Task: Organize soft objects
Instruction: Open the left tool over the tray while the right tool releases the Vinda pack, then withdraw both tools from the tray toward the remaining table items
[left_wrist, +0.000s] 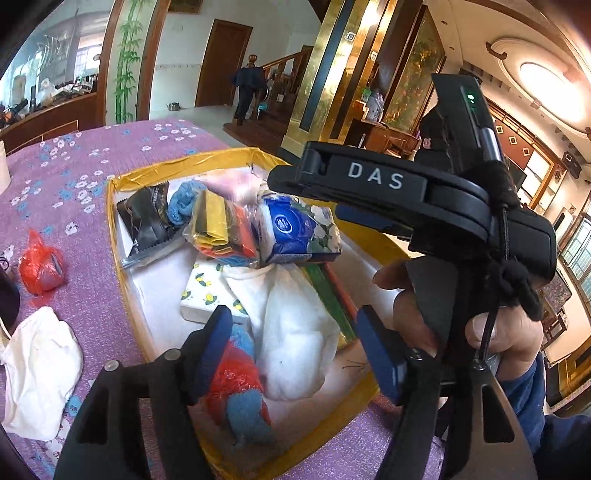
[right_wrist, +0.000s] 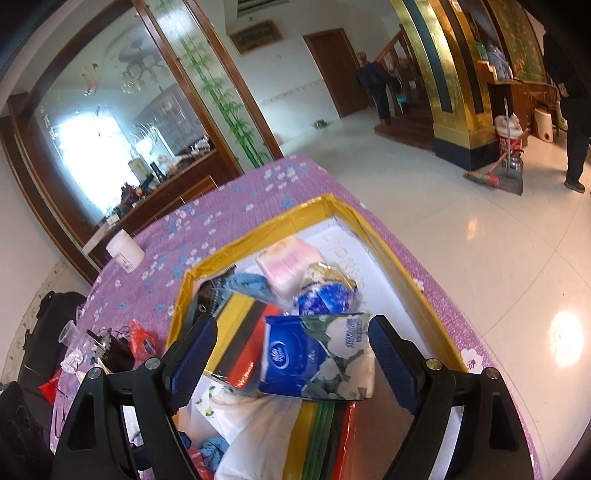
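The gold-rimmed box (right_wrist: 391, 258) is already holding most soft items. The blue tissue pack (right_wrist: 314, 362) is lying atop that pile, between the right gripper (right_wrist: 291, 362), whose jaws are standing wide, gripping nothing. The left gripper (left_wrist: 291, 343) is hovering equally open and empty. Advisable: withdraw upward cleanly, avoiding snagging the pack's wrapper.

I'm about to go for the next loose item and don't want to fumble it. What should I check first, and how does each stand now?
1. Right gripper empty: ok, jaws wide apart, nothing between them.
2. Left gripper empty: ok, jaws open above the box.
3. Blue tissue pack settled in the gold-rimmed box: cannot tell; it sits tilted atop the pile, and contact with the right gripper is unclear.
4. Items left outside: not ok, a white cloth and a red plastic bag lie on the purple tablecloth.
5. Room in the box: ok, bare white floor shows at its far corner.
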